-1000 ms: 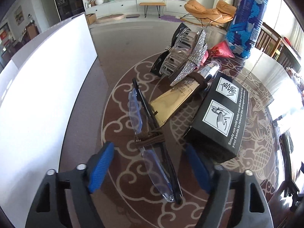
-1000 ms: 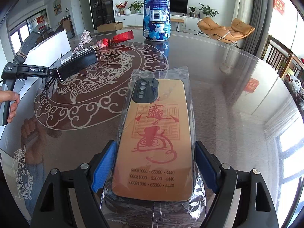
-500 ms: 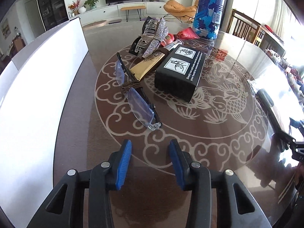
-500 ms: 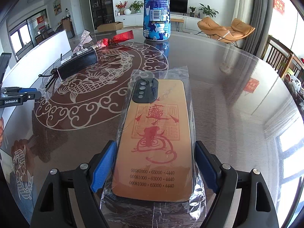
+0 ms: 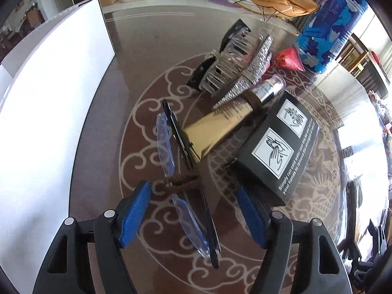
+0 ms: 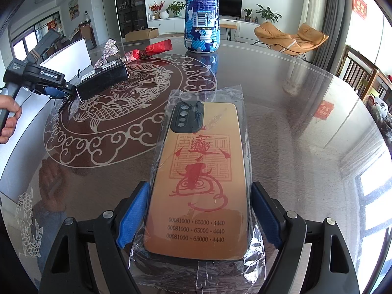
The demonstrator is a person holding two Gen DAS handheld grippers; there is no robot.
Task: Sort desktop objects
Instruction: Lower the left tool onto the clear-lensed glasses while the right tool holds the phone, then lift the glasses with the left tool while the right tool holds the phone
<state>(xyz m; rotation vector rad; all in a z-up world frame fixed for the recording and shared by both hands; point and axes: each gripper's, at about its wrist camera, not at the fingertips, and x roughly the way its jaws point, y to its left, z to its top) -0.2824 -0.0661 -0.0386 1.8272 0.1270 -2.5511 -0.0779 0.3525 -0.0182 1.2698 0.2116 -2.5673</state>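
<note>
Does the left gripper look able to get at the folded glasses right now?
Probably yes. The left gripper, whose jaws have just been opening, stands open astride the glasses, pads clear of them. The black box sits close by the right-side finger.

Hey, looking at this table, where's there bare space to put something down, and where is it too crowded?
Free: the plain stretch of table right of the wrapped phone case, and the strip between the white board and the hair clip. Crowded: the patterned centre, where glasses, gold tube and black box lie packed together near the blue bottle.
</note>
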